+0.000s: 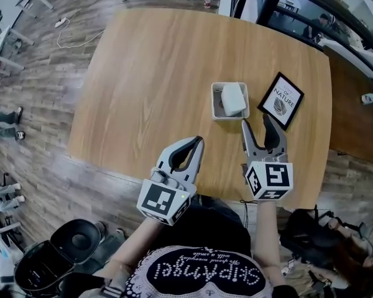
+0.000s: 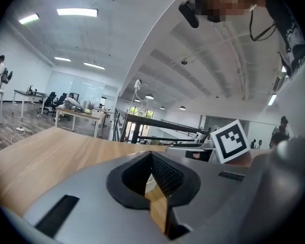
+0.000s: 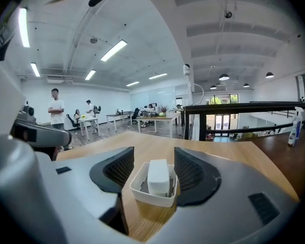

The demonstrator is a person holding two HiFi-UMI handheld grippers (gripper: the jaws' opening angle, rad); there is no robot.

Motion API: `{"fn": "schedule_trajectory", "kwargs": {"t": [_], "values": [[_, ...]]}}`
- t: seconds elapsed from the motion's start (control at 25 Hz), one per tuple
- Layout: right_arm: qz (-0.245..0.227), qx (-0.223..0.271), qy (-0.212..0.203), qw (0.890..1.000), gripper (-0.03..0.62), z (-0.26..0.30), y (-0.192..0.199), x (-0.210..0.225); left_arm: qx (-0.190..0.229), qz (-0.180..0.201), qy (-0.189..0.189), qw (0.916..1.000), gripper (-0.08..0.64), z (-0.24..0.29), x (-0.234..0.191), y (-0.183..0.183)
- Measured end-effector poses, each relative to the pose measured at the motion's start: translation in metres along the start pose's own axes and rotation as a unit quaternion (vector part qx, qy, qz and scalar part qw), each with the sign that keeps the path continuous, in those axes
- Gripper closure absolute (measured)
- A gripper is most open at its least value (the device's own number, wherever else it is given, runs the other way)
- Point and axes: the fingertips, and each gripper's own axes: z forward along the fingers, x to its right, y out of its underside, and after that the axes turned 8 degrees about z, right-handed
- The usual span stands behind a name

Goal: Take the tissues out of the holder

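I am holding my right gripper (image 1: pixel 255 121) with fingers apart and empty near the white square holder (image 1: pixel 214 104) on the wooden table (image 1: pixel 149 73), white tissue pack (image 1: pixel 234 98) sitting inside, left gripper (image 1: pixel 198 141) fingers pressed together.

Tissue pack (image 1: pixel 233 98) in white holder (image 1: pixel 216 106)

Tissues (image 1: pixel 234 98) in holder (image 1: pixel 216 109), on table's (image 1: pixel 149 73) right half, framed sign (image 1: pixel 280 100) just beside — right of holder.

A light wooden worktop (image 1: pixel 149 73) fills the middle of the head view. A black-framed card (image 1: pixel 280 100) lies on it, right of centre. At upper left, a white power strip (image 1: pixel 61 22) rests on the plank floor (image 1: pixel 37 135).
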Motion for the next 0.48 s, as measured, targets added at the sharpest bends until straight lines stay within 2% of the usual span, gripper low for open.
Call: {"fn": "schedule_trajectory", "kwargs": {"t": [0.12,0.24,0.48], "values": [[0.004,-0.031,0.009,0.999,0.308,0.032,0.015,0.010,-0.008,-0.008,0.001,0.9999,0.555,0.006,0.002,0.007],[0.009,-0.071,0.012,0.997,0.271,0.063,0.037,0.014,-0.017,-0.012,0.005,0.9998,0.555,0.008,0.003,0.011],[-0.002,-0.145,0.025,0.989,0.249,0.103,0.073,0.022,-0.023,-0.033,-0.007,0.9992,0.555,0.008,0.001,0.011]]}}
